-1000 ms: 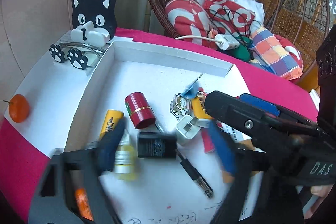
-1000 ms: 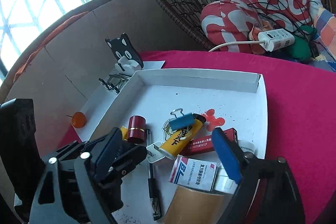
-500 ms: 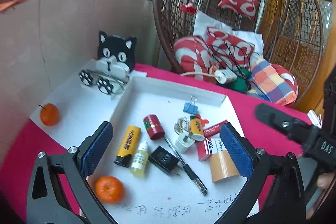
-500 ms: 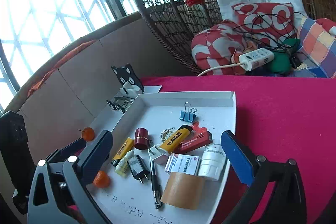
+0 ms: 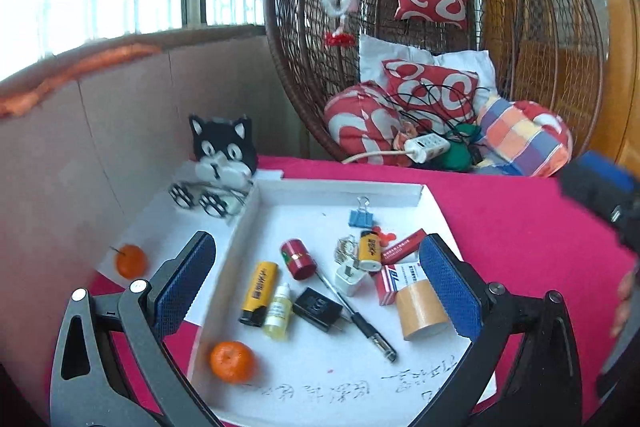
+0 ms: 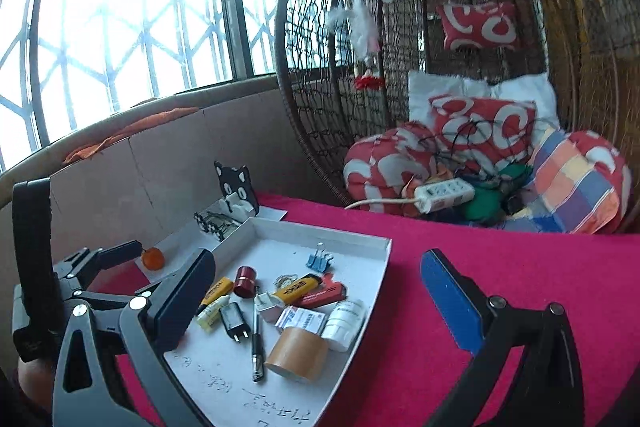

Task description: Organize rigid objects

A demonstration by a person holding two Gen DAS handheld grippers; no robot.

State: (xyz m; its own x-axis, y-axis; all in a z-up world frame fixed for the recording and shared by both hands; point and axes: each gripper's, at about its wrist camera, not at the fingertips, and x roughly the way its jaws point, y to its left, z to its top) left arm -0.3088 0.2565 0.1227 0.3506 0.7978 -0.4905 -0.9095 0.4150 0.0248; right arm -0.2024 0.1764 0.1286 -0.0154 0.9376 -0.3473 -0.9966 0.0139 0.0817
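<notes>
A white cardboard tray (image 5: 340, 189) (image 6: 376, 291) on the red table holds several small items: a yellow lighter (image 5: 259, 293), a dropper bottle (image 5: 279, 311), a black charger (image 5: 318, 308), a pen (image 5: 360, 319), a red cylinder (image 5: 298, 259), a tape roll (image 5: 420, 309) (image 6: 296, 353), a blue binder clip (image 5: 360, 217) and a tangerine (image 5: 232, 361). My left gripper (image 5: 316, 287) is open and empty, held above the tray's near side. My right gripper (image 6: 320, 299) is open and empty, above the tray's right edge.
A black cat-shaped holder (image 5: 222, 155) and a second tangerine (image 5: 130, 261) sit on white paper left of the tray. A wicker hanging chair (image 5: 440, 27) with cushions and a power strip (image 5: 426, 147) stands behind the table. A cardboard wall (image 5: 100, 147) borders the left.
Both grippers have pulled up and back from the tray. The left gripper, low among the items a second ago, is now high and open. The items lie as before.
</notes>
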